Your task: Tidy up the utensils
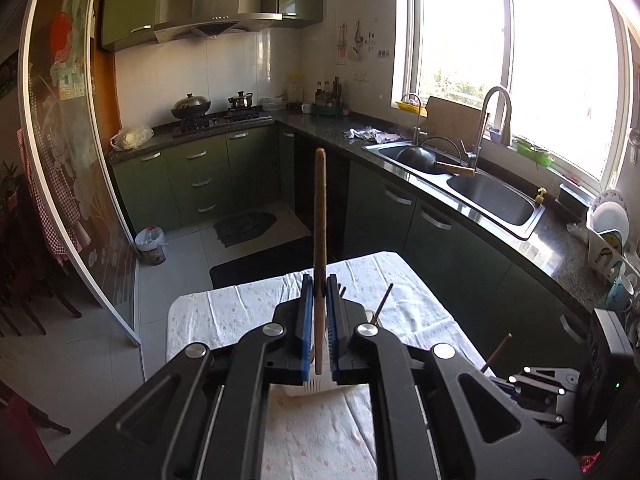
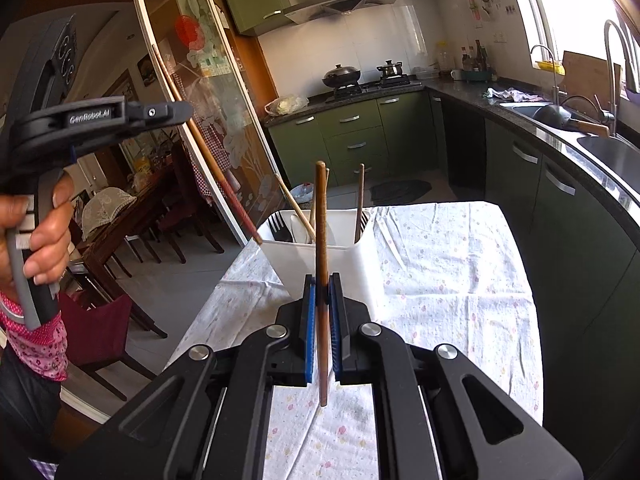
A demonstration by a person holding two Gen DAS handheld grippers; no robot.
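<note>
Left wrist view: the left tongs are clamped on a wooden-handled fork standing upright above the cloth-covered counter; its tines are partly hidden by the white utensil holder, itself mostly hidden.

Right wrist view: the right tongs pinch a brown chopstick upright before the holder, where forks and chopsticks stand. The person's hand is cut off at the left edge.

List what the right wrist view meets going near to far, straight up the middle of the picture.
right gripper clamped on a brown chopstick → white utensil holder on the floral tablecloth → dark floor mat → green drawers → wok on the stove
</note>
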